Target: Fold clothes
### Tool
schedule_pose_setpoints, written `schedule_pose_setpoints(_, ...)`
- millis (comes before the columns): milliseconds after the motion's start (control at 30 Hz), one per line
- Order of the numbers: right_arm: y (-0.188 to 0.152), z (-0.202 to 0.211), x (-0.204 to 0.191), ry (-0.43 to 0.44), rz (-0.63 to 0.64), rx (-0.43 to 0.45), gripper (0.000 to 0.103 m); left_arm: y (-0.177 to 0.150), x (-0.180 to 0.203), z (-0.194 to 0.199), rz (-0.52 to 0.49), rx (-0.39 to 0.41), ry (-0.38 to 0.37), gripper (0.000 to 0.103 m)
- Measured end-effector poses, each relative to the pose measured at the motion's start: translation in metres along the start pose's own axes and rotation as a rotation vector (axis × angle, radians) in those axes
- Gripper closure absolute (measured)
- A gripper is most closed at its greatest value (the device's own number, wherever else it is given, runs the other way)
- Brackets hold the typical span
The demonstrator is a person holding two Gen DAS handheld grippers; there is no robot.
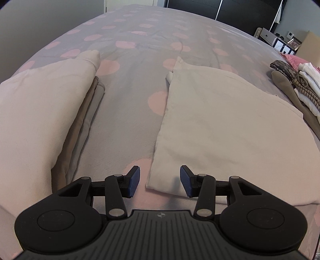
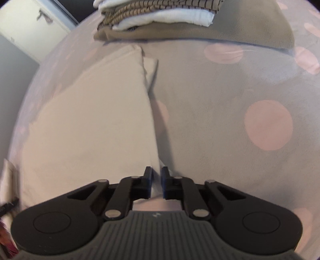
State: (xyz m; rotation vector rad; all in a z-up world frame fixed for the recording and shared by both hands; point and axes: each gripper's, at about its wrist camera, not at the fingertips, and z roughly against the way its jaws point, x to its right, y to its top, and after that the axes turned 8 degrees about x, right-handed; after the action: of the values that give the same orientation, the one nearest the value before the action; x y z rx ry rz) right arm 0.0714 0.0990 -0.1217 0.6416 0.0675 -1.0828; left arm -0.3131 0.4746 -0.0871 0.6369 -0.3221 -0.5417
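A cream folded garment lies flat on the grey blanket with pink dots. My left gripper hovers open over its near left corner, and the fabric's edge runs between the blue pads without touching them. In the right wrist view the same cream garment fills the left half. There my right gripper is shut on the garment's right edge near the front corner. A strip of pale fabric shows pinched between its pads.
A stack of folded cream and grey clothes sits left of the garment. A pile of striped, white and camouflage clothes lies at the bed's right side, also across the pile at the top. Shelves stand beyond the bed.
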Motion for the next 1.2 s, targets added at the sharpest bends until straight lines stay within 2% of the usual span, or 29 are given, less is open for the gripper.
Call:
schedule_pose_setpoints(167, -0.004, -0.005, 0.002, -0.035, 0.035, -0.033, 0.091, -0.004, 0.003, -0.001, -0.040, -0.007, 0.019, 0.061)
schedule_pose_setpoints(200, -0.004, -0.005, 0.001, -0.056, 0.047, -0.038, 0.087, -0.005, 0.003, -0.001, -0.043, -0.008, 0.024, 0.061)
schedule_pose_setpoints(233, -0.004, -0.003, 0.000, -0.082, 0.055, -0.038, 0.074, -0.005, 0.002, -0.001, -0.046, -0.010, 0.030, 0.061)
schedule_pose_setpoints(267, -0.004, -0.001, 0.000, -0.096, 0.058, -0.030, 0.069, -0.006, 0.001, 0.000, -0.044, -0.011, 0.032, 0.061)
schedule_pose_setpoints(400, -0.001, 0.007, 0.008, -0.090, 0.011, -0.022, 0.065, -0.005, -0.006, 0.000, -0.012, -0.029, 0.016, 0.057)
schedule_pose_setpoints(500, 0.003, 0.009, 0.014, -0.075, -0.054, -0.025, 0.051, -0.006, -0.009, 0.000, 0.007, -0.049, -0.017, 0.053)
schedule_pose_setpoints(667, 0.001, -0.005, 0.013, -0.079, -0.064, -0.073, 0.051, -0.009, -0.010, -0.008, 0.008, -0.076, 0.007, 0.052)
schedule_pose_setpoints(733, -0.002, -0.011, 0.014, -0.074, -0.065, -0.095, 0.047, -0.011, -0.013, -0.013, 0.030, -0.099, 0.006, 0.052)
schedule_pose_setpoints(900, -0.004, -0.012, 0.017, -0.056, -0.087, -0.092, 0.043, -0.014, -0.025, -0.021, 0.119, -0.125, -0.030, 0.050)
schedule_pose_setpoints(1033, -0.005, -0.012, 0.017, -0.055, -0.099, -0.090, 0.043, -0.013, -0.029, -0.020, 0.176, -0.110, -0.052, 0.049)
schedule_pose_setpoints(1133, -0.007, -0.011, 0.015, -0.061, -0.093, -0.088, 0.043, -0.011, -0.031, -0.017, 0.225, -0.087, -0.096, 0.049)
schedule_pose_setpoints(1200, -0.006, -0.012, 0.014, -0.061, -0.097, -0.087, 0.041, -0.011, -0.030, -0.019, 0.239, -0.099, -0.111, 0.049)
